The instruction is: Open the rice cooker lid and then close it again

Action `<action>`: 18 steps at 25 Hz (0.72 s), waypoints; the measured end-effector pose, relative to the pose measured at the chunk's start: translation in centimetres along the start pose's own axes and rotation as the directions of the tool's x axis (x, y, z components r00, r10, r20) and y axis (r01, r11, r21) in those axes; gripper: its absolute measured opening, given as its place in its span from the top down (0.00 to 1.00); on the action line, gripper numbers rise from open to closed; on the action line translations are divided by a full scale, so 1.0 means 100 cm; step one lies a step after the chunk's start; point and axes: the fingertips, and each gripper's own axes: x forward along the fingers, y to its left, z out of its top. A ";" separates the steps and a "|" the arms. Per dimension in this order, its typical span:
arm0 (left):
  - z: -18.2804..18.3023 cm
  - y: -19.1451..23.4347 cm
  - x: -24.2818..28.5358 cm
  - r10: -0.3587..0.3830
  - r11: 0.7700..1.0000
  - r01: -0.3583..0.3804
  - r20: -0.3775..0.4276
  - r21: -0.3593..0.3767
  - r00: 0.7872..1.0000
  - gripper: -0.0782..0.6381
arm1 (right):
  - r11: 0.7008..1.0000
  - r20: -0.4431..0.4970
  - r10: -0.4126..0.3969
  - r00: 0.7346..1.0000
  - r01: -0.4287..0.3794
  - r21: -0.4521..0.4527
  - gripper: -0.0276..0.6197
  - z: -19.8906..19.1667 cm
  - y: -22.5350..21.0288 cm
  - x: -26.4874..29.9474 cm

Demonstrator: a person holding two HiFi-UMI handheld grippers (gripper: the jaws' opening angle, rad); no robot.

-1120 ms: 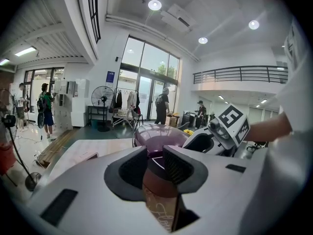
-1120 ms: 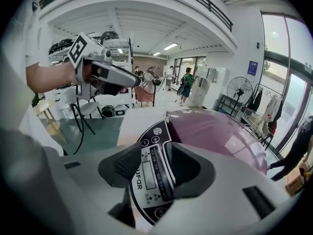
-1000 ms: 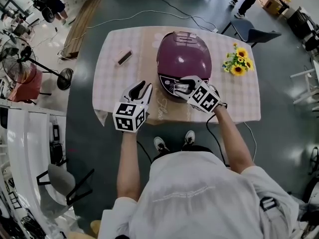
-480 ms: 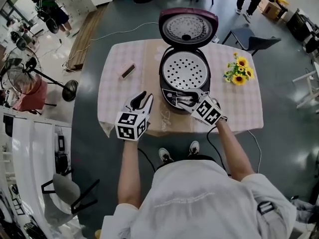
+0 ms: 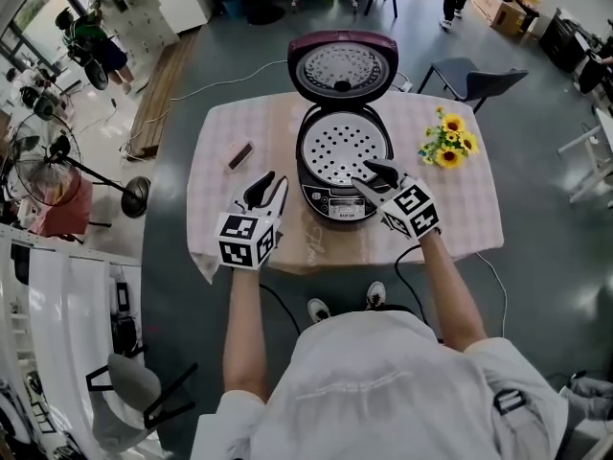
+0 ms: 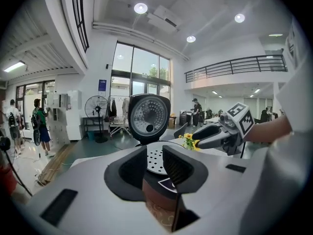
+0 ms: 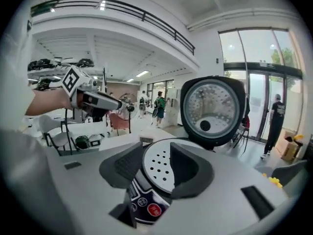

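The dark purple, rounded rice cooker [image 5: 337,202] stands at the middle of the table with the pink checked cloth [image 5: 215,171]. Its purple lid [image 5: 343,65] is swung up and back, the silvery inner face showing. A white perforated plate [image 5: 343,149] lies in the open body.

The right gripper [image 5: 362,173] is over the cooker's front right rim, pointing in across the plate. In the right gripper view its jaws stand apart and have just been closing a little; the rim and the button panel show beyond the gap, and nothing is clamped. Whether a jaw touches the rim cannot be told.

The left gripper [image 5: 273,180] is just left of the cooker's front, apart from it, over the cloth. Its jaws are partly apart and empty, with the cooker beyond them.

A bunch of yellow sunflowers [image 5: 445,142] lies right of the cooker, and a small dark bar [image 5: 239,154] lies to its left.
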 end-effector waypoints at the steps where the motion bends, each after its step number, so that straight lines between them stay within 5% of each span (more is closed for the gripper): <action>1: 0.005 0.000 0.001 0.000 1.000 0.000 0.008 0.006 1.000 0.74 | 0.999 0.019 -0.029 0.999 0.029 0.015 0.67 0.006 -0.009 -0.007; 9: 0.045 -0.012 0.007 -0.018 0.997 0.012 0.070 0.083 0.997 0.74 | 0.973 0.159 -0.219 0.963 0.203 0.112 0.77 0.054 -0.058 -0.067; 18: 0.098 -0.019 -0.002 -0.038 0.990 0.010 0.192 0.141 0.981 0.74 | 0.952 0.240 -0.306 0.921 0.288 0.107 0.78 0.081 -0.068 -0.116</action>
